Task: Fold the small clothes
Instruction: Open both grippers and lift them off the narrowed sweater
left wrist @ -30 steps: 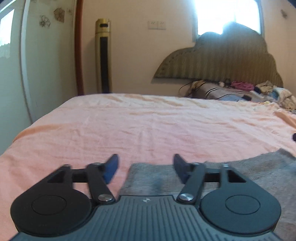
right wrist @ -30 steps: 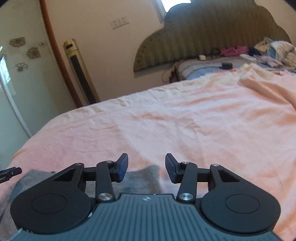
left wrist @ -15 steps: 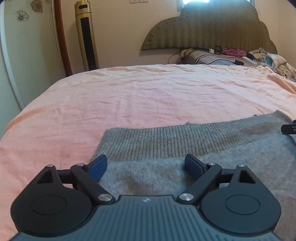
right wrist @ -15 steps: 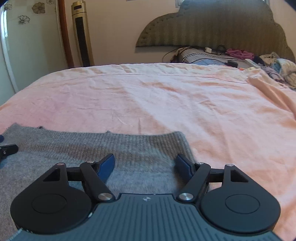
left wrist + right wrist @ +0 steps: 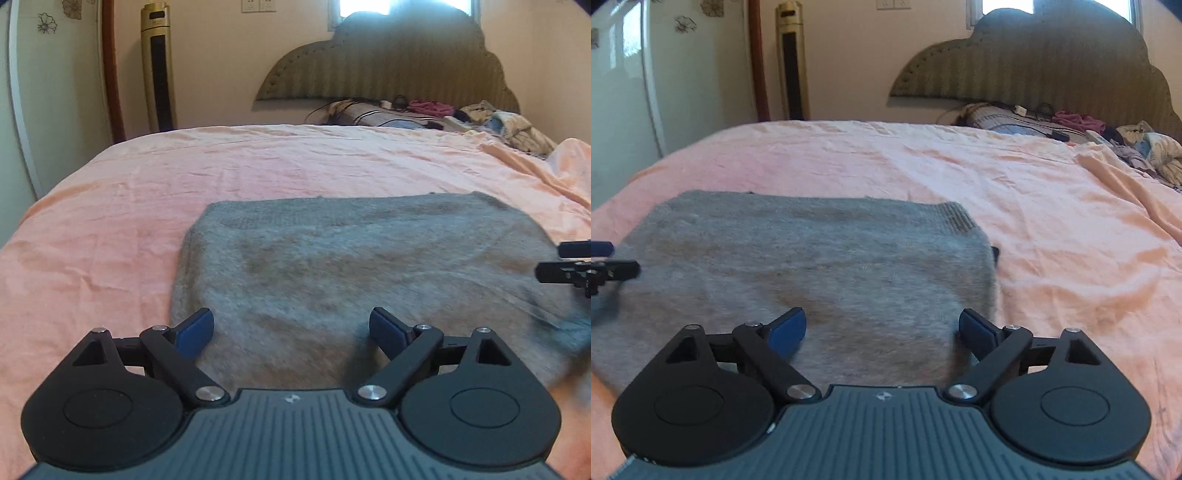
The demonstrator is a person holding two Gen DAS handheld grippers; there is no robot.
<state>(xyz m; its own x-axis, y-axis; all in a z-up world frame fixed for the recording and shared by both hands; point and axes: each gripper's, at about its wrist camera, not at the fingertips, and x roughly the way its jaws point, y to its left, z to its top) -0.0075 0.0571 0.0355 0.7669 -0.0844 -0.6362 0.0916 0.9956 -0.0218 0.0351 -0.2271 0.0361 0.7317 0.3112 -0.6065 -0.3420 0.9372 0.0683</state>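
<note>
A grey knitted sweater [image 5: 369, 273] is lying folded flat on the pink bedsheet [image 5: 110, 206]. The left gripper [image 5: 291, 332] is hanging spread wide over its near left part, gripping nothing. The right gripper [image 5: 882, 330] has just been opening, its jaws standing wide and empty over the right edge. For the next fold, I'd say both should be pinching matching corners evenly.

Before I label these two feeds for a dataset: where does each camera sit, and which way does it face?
Left wrist: on the left gripper, looking along its open fingers over the grey knit garment toward the headboard; the right gripper's tip shows at the right edge.
Right wrist: on the right gripper, facing the same way; its jaws, just opened, stand wide over the garment.
Shared: garment, pink bedsheet, headboard, tower fan.
</note>
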